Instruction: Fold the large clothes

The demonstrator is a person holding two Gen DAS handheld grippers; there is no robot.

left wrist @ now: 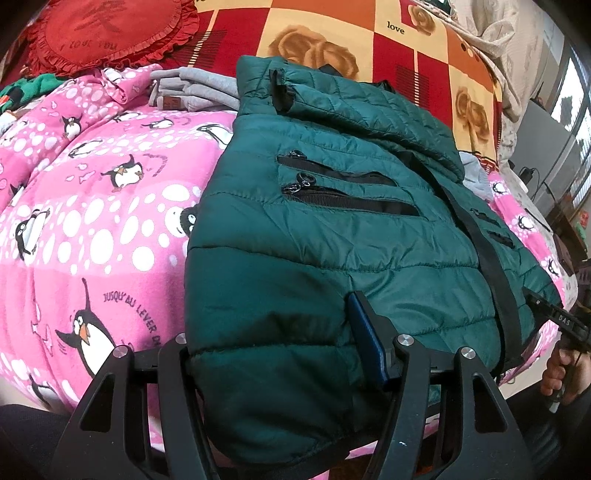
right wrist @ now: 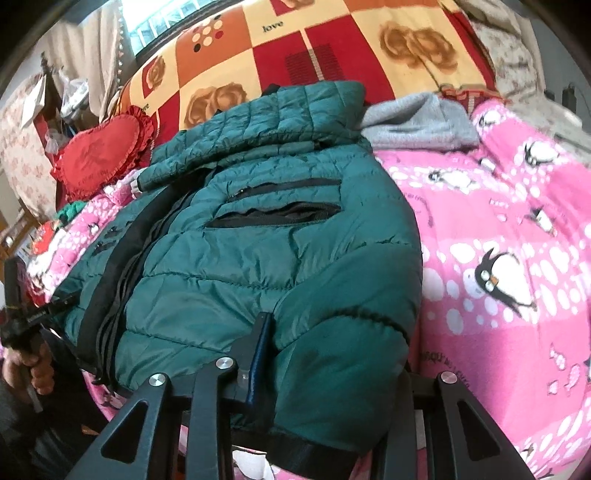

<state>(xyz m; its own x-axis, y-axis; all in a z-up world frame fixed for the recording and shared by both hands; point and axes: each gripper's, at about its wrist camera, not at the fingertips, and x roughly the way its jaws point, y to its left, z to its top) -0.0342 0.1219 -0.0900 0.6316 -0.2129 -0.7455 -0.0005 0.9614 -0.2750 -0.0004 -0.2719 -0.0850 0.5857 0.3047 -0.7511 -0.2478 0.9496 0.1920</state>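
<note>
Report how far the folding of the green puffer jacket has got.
Done: the green jacket lies front-up on the pink penguin blanket, sleeves apparently folded in. In hand: the left gripper and right gripper each clamp a bottom corner at the near hem. Left: fold the hem up toward the collar.

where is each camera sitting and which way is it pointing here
Left wrist view: sits on the left tool, angled down along its fingers at the green puffer jacket on the pink penguin blanket; the tool clamps the jacket's near left hem, and the right tool with its hand shows at the right edge.
Right wrist view: sits on the right tool, angled down at the same jacket; it clamps the near right hem, and the left tool shows at the left edge.
Shared: jacket, blanket, red heart pillow, checkered quilt.
</note>
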